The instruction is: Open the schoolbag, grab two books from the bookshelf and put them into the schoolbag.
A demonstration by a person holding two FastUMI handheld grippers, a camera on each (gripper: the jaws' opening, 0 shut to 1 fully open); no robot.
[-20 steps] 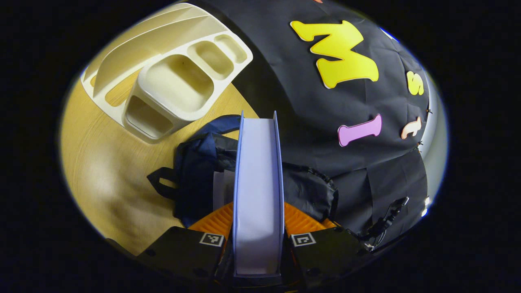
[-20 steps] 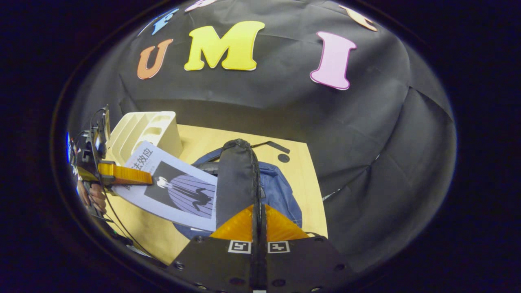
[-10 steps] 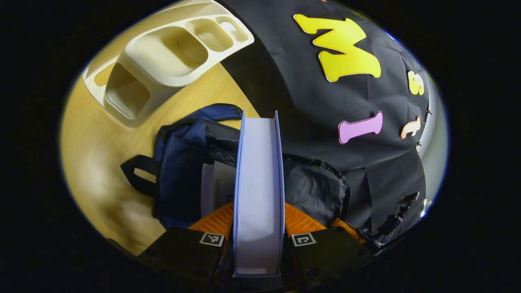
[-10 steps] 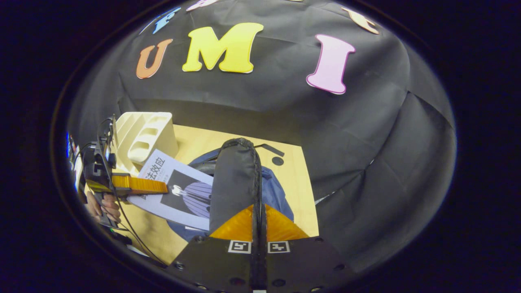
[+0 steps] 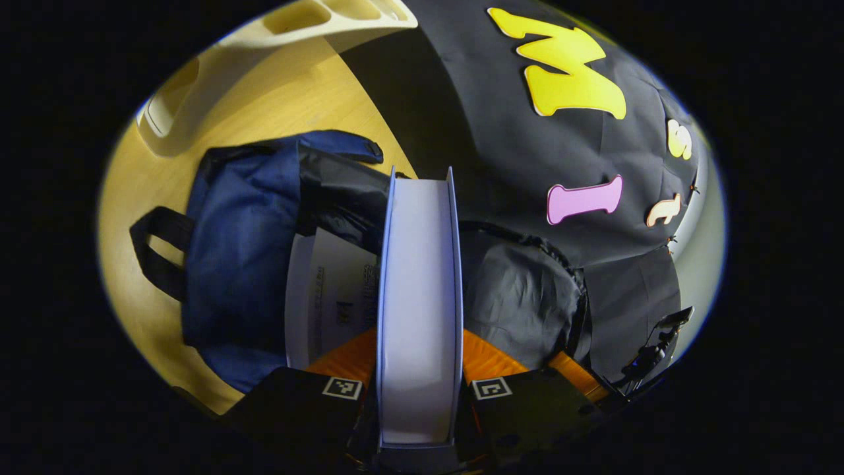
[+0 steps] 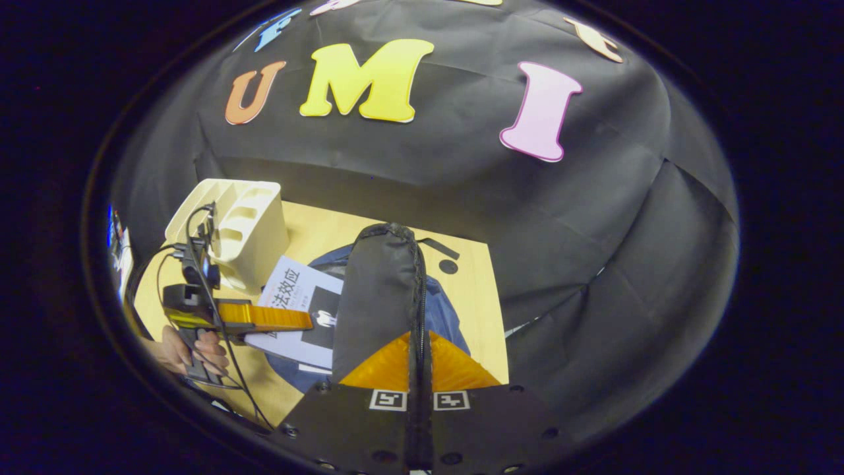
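Navy fabric makes up the schoolbag (image 5: 237, 264), which lies on the pale wooden counter (image 5: 158, 310) with its black flap (image 6: 379, 290) lifted clear of the mouth. The right tool (image 6: 419, 369) has its two fingers pressed together on the flap's zippered edge and holds it up like a tent. The left tool (image 5: 418, 369) grips a lilac-covered book (image 5: 418, 297) by its lower part, one finger on each cover, with the page edge facing the camera; in the right gripper view that book (image 6: 300, 310) is angled down with its far end already past the flap and into the opening. A second book (image 5: 330, 290), white-covered, lies inside the bag just beside the held one. The cream bookshelf (image 6: 241, 227) stands on the counter behind the bag, its slots looking empty from here.

By this judgement the task is near its end, with the last book partly in. The book looks stiff and moderately heavy, its covers smooth, so a firm pinch across both covers near the spine should keep it from sliding or fanning open. The bag is soft and will likely collapse if the flap is let go, so the zippered hem is the sensible place to hold until the book is fully inside.
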